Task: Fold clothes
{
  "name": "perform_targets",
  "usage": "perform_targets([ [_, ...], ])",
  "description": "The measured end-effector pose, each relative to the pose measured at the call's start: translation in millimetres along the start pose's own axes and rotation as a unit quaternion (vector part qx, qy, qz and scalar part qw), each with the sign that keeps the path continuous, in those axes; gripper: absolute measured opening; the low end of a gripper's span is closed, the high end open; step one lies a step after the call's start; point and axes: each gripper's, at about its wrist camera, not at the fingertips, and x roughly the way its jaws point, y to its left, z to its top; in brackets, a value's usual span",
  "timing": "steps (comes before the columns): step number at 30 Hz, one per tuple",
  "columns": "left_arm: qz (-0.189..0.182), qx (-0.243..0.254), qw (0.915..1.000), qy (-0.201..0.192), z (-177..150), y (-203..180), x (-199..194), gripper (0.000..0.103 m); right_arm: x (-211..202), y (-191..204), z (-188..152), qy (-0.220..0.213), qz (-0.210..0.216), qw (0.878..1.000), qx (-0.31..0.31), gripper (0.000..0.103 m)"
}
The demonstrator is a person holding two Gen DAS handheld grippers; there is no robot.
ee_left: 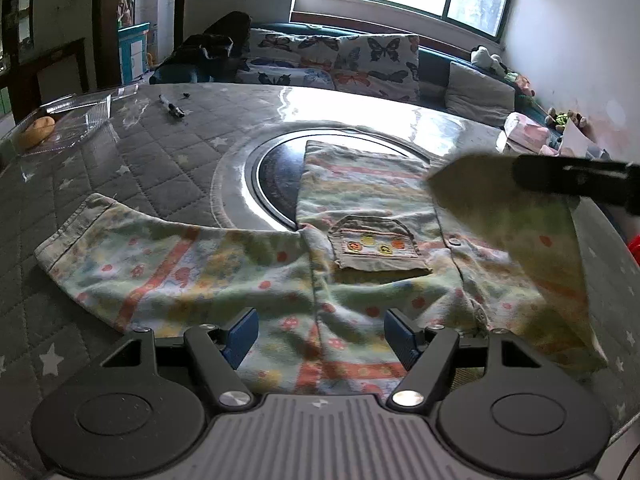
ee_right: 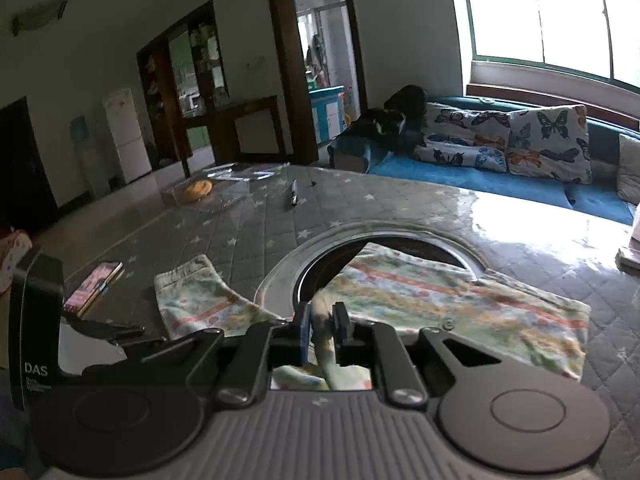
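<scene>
A small patterned shirt (ee_left: 248, 264) with pastel stripes, a khaki chest pocket (ee_left: 376, 246) and a button placket lies spread on the grey quilted table (ee_left: 168, 148). Its left sleeve (ee_left: 120, 256) stretches out to the left. My left gripper (ee_left: 322, 340) is open, its blue pads just above the shirt's near edge. My right gripper (ee_right: 322, 320) is shut on a pinched fold of the shirt (ee_right: 440, 296). In the left wrist view it (ee_left: 576, 180) holds the right sleeve (ee_left: 500, 208) lifted over the shirt's right side.
A round metal-rimmed recess (ee_left: 272, 176) sits in the table under the shirt's far part. A pen (ee_left: 172, 107) and a clear plastic box with a bun (ee_left: 38, 130) lie at the far left. A phone (ee_right: 94, 286) lies left. A sofa with butterfly cushions (ee_left: 344, 60) stands behind.
</scene>
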Motion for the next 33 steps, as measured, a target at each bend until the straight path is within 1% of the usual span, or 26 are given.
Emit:
perform_targets([
  [2,-0.001,-0.001,1.0000,-0.003,1.9,0.7,-1.4,0.072,-6.3,0.3,-0.7,-0.003,0.005,1.000,-0.001,0.020],
  [4,-0.003,-0.002,1.0000,-0.007,5.4,-0.3,-3.3,0.072,-17.9,-5.1,-0.2,-0.011,-0.010,1.000,-0.004,0.020],
  [8,-0.020,0.008,0.9996,-0.020,13.1,-11.7,-7.8,0.072,-37.5,-26.9,-5.2,-0.004,-0.042,0.999,-0.003,0.020],
  [10,-0.033,0.021,0.9990,-0.021,15.2,-22.8,-6.4,0.071,-39.9,-46.7,-16.7,0.018,-0.067,0.998,0.003,0.020],
  [12,-0.046,0.034,0.9981,-0.022,17.2,-33.9,-5.0,0.069,-38.4,-63.1,-33.6,0.051,-0.084,0.995,0.015,0.020],
  [14,-0.062,0.044,0.9970,-0.015,17.1,-46.0,0.9,0.057,-35.1,-79.4,-52.0,0.085,-0.099,0.991,0.032,0.020],
  [15,-0.071,0.049,0.9962,-0.011,16.8,-52.1,4.2,0.054,-32.1,-85.7,-60.9,0.099,-0.104,0.989,0.040,0.020],
  [17,-0.085,0.063,0.9944,-0.003,14.8,-64.2,12.1,0.042,-25.7,-95.7,-77.3,0.121,-0.110,0.985,0.055,0.020],
  [19,-0.091,0.073,0.9932,0.005,12.9,-70.9,18.6,0.037,-20.1,-102.2,-90.6,0.131,-0.114,0.982,0.071,0.020],
  [21,-0.090,0.073,0.9932,0.007,13.4,-69.9,21.0,0.034,-17.6,-106.9,-100.1,0.138,-0.117,0.980,0.081,0.015],
  [22,-0.090,0.073,0.9932,0.009,13.6,-69.3,22.3,0.031,-18.0,-107.2,-101.3,0.136,-0.117,0.980,0.081,0.015],
  [24,-0.089,0.073,0.9932,0.012,14.1,-68.3,24.7,0.030,-22.7,-105.7,-97.6,0.131,-0.121,0.981,0.078,0.016],
  [29,-0.088,0.074,0.9932,0.019,15.2,-65.7,30.8,0.030,-19.5,-109.6,-74.9,0.098,-0.137,0.983,0.069,0.017],
  [31,-0.085,0.075,0.9933,0.021,14.5,-63.9,34.0,0.031,-7.7,-116.5,-75.0,0.105,-0.143,0.981,0.072,0.017],
  [33,-0.082,0.077,0.9934,0.023,13.6,-61.9,37.3,0.031,3.2,-122.9,-80.0,0.121,-0.148,0.978,0.078,0.017],
])
